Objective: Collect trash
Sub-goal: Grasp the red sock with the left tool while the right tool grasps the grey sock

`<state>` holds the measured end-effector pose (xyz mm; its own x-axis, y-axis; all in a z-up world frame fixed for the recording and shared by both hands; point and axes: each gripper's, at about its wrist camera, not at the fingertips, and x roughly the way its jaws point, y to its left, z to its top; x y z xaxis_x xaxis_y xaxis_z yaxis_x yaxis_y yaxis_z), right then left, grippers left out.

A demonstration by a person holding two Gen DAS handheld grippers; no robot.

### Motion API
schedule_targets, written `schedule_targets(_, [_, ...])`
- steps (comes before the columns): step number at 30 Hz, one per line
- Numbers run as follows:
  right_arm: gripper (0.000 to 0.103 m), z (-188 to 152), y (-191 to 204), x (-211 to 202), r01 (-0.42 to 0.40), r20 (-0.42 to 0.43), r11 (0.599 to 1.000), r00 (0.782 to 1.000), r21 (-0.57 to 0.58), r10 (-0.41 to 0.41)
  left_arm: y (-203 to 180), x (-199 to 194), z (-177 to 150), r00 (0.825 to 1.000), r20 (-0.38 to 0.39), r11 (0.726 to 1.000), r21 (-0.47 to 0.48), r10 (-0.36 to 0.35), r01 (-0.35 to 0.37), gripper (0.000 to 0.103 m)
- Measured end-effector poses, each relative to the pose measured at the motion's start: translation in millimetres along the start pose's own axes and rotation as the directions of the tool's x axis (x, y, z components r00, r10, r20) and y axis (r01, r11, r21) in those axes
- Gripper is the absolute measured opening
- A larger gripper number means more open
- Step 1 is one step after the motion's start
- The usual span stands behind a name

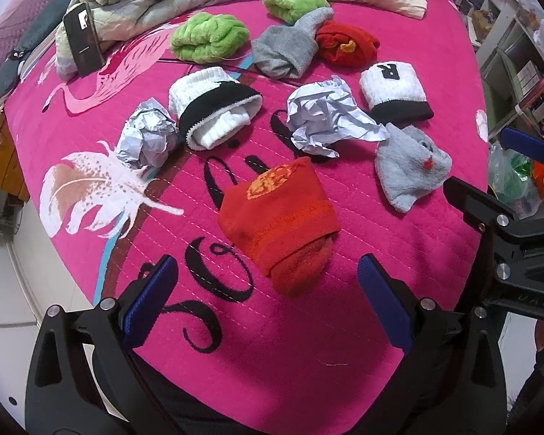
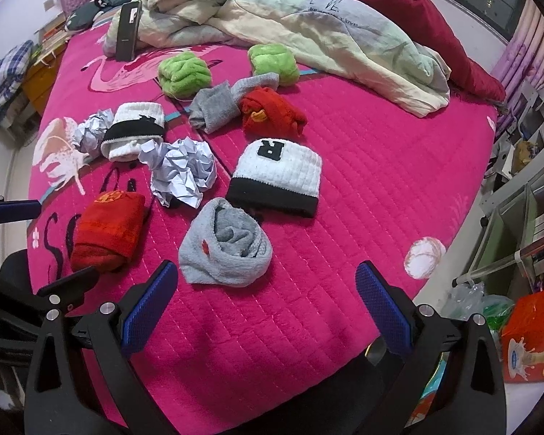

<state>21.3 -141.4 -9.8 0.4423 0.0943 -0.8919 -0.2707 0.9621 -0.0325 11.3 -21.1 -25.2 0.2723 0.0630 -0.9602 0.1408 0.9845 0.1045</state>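
Both grippers hung over the near edge of the bright pink quilted bedspread (image 1: 399, 72), neither holding anything — the collecting step looked not yet begun, or between picks.

The trash proper: two balls of crumpled white paper. The larger crumpled white paper ball (image 1: 326, 116) lay mid-bed, just beside the white ribbed sock roll with black cuff and letter R (image 1: 395, 90) and the pale grey fleecy sock bundle (image 1: 409, 166). The smaller crumpled paper ball (image 1: 147, 137) sat to the left, touching a second white-and-black sock roll (image 1: 214, 108). The folded red sock with gold emblem (image 1: 279, 214) lay nearest the left gripper (image 1: 268, 304), directly ahead of its parted jaws. Farther back: two lime-green fluffy bundles, a grey sock, another red one, and a dark phone (image 1: 83, 38) propped against the rumpled pale duvet.

Left gripper: blue pads spread wide, empty, pointed across the bed and tilted down. Right gripper (image 2: 268, 304): likewise spread wide and empty, the grey bundle just ahead of it.

Judgement: the next move called for reaching past the socks to a paper ball without snagging fabric. A clear plastic bag (image 2: 468, 301) showed on the floor off the bed's right corner, beside an orange carton — possibly the trash receptacle, though the fisheye edge blurred it.
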Motion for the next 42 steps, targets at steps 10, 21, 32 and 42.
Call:
schedule_targets(10, [0.094, 1.0, -0.4, 3.3, -0.003, -0.009, 1.0, 1.0, -0.004, 0.003, -1.3, 2.7, 1.5, 1.0, -0.007, 1.0, 0.008, -0.003, 0.003, 0.097])
schedule_targets(21, [0.094, 1.8, -0.4, 6.6, 0.001, -0.018, 1.0, 1.0, -0.007, -0.001, 0.7, 8.4, 2.7, 1.0, -0.019, 1.0, 0.008, -0.011, 0.011, 0.097])
schedule_targets(32, [0.094, 1.3, -8.3, 23.5, -0.036, -0.072, 0.999, 0.997, -0.003, 0.036, 5.1, 48.8, 14.9, 0.993, -0.103, 0.998, 0.025, -0.051, 0.054, 0.097])
schedule_targets(42, [0.094, 8.7, -2.3, 43.1, -0.086, -0.134, 0.996, 0.988, -0.033, 0.081, 2.7, 61.5, 30.9, 0.993, -0.05, 0.993, 0.039, -0.108, 0.11, 0.066])
